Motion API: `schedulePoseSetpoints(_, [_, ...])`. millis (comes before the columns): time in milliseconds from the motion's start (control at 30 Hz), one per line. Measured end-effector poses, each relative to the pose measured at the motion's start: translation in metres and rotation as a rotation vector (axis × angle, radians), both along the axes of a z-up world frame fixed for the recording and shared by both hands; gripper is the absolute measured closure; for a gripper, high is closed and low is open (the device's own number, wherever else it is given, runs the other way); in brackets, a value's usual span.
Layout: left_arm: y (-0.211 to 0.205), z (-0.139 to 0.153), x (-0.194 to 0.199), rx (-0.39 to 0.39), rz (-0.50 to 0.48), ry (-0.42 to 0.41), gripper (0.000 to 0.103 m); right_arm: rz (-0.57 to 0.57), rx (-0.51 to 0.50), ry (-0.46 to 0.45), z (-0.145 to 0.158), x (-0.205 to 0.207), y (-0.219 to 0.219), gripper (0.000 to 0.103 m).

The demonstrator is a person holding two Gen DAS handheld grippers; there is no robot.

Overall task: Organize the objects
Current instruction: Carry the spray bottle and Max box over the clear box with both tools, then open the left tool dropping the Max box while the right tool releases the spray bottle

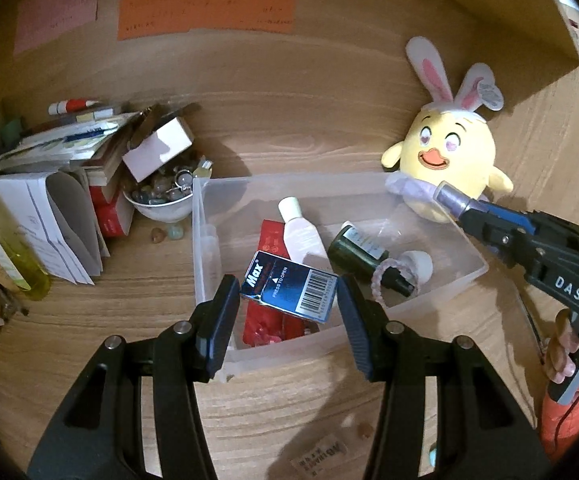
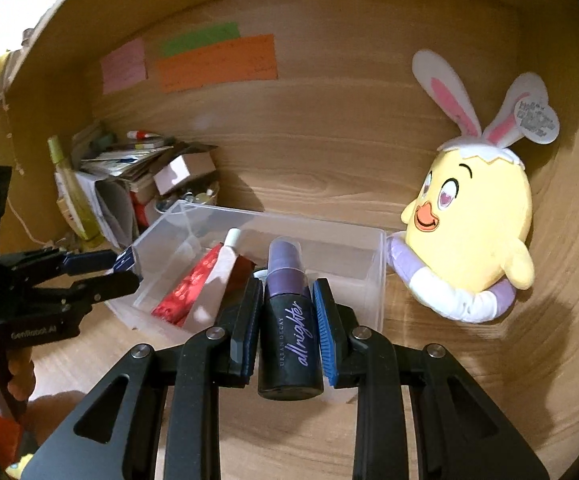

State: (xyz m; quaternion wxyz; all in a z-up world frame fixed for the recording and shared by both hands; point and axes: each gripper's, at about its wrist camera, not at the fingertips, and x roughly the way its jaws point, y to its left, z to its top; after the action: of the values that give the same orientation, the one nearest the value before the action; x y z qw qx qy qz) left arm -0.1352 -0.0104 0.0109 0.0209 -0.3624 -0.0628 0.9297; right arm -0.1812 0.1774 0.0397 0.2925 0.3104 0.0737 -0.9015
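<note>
A clear plastic bin stands on the wooden desk. It holds a red packet, a white tube, a dark green bottle and a small spray bottle with a pink bracelet. My left gripper has its jaws against both sides of a blue Max box over the bin's near side. My right gripper is shut on a purple Urban Decay spray bottle at the bin's near right wall; this gripper also shows in the left wrist view.
A yellow chick plush with bunny ears leans at the bin's right. To the left stand a pile of papers and boxes, a white bowl of stones and a yellow-green bottle. Coloured notes hang on the back wall.
</note>
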Motion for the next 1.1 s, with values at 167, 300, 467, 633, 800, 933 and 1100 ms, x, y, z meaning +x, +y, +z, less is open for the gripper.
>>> schedulePoseSetpoints(167, [-0.002, -0.010, -0.011, -0.010, 0.025, -0.013, 0.053, -0.024, 0.000, -0.038, -0.008, -0.020, -0.005, 0.080])
schedulePoseSetpoints(300, [-0.006, -0.018, -0.019, -0.003, 0.034, -0.030, 0.053, -0.030, 0.013, -0.062, -0.016, -0.030, -0.011, 0.080])
schedulePoseSetpoints(467, [-0.004, -0.019, -0.023, -0.019, 0.030, -0.021, 0.052, -0.026, 0.042, -0.085, -0.029, -0.037, -0.022, 0.080])
schedulePoseSetpoints(633, [-0.001, -0.023, -0.030, -0.015, 0.016, -0.038, 0.052, -0.023, 0.072, -0.099, -0.041, -0.041, -0.030, 0.080])
schedulePoseSetpoints(800, [0.000, -0.023, -0.032, -0.027, 0.010, -0.038, 0.052, -0.020, 0.092, -0.110, -0.049, -0.044, -0.033, 0.080])
schedulePoseSetpoints(933, [0.002, -0.025, -0.034, -0.039, 0.005, -0.043, 0.052, -0.016, 0.105, -0.120, -0.055, -0.045, -0.037, 0.080])
schedulePoseSetpoints(1100, [0.009, -0.027, -0.035, -0.059, -0.007, -0.055, 0.046, -0.014, 0.128, -0.116, -0.060, -0.044, -0.042, 0.080])
